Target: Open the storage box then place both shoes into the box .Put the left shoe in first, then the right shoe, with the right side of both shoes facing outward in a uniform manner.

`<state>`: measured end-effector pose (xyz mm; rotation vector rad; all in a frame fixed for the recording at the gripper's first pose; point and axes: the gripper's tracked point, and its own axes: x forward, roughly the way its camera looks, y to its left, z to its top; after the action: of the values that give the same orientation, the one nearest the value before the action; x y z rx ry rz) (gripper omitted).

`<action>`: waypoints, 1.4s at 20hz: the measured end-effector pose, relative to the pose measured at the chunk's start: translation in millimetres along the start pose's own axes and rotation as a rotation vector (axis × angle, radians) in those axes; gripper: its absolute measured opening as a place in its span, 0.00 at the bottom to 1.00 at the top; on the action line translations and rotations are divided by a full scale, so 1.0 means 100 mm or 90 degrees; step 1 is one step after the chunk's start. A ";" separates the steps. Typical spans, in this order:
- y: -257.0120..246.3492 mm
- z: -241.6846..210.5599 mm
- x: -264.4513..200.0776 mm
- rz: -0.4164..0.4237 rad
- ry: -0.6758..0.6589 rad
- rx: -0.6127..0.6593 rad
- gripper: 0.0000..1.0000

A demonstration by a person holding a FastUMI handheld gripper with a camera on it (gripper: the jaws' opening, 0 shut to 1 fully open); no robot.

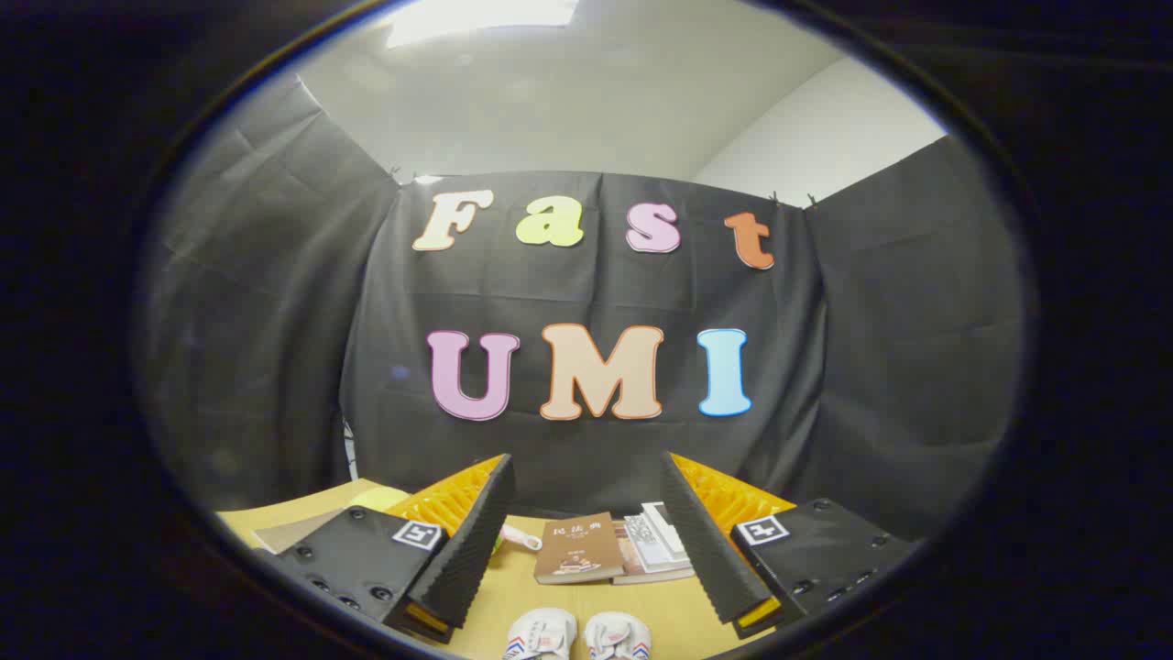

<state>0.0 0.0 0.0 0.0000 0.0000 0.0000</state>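
Gripper view: the gripper [586, 541] hangs above the table [531, 605], fingers spread wide with nothing between them. Two shoes [577, 637] sit side by side on the table, below the gap. Beyond the fingers, a brown book [568, 548] lies beside stacked booklets [655, 545].

A brown book [573, 548] lies flat on the wooden desk [586, 610], its cover facing up. Touching its far side sits a small pile of lighter books [655, 545], stacked unevenly. Near the brown book's other side lies a small white and pink object [522, 539], too small to identify.
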 end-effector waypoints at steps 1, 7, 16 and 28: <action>0.00 0.02 0.00 -0.001 -0.002 -0.003 1.00; -0.01 0.01 -0.03 -0.002 -0.007 -0.003 1.00; -0.04 -0.16 -0.08 0.001 0.007 0.003 1.00; 0.45 -0.92 -0.25 0.135 0.140 0.161 1.00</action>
<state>-24.7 44.6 -92.0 0.2530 0.2197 0.2121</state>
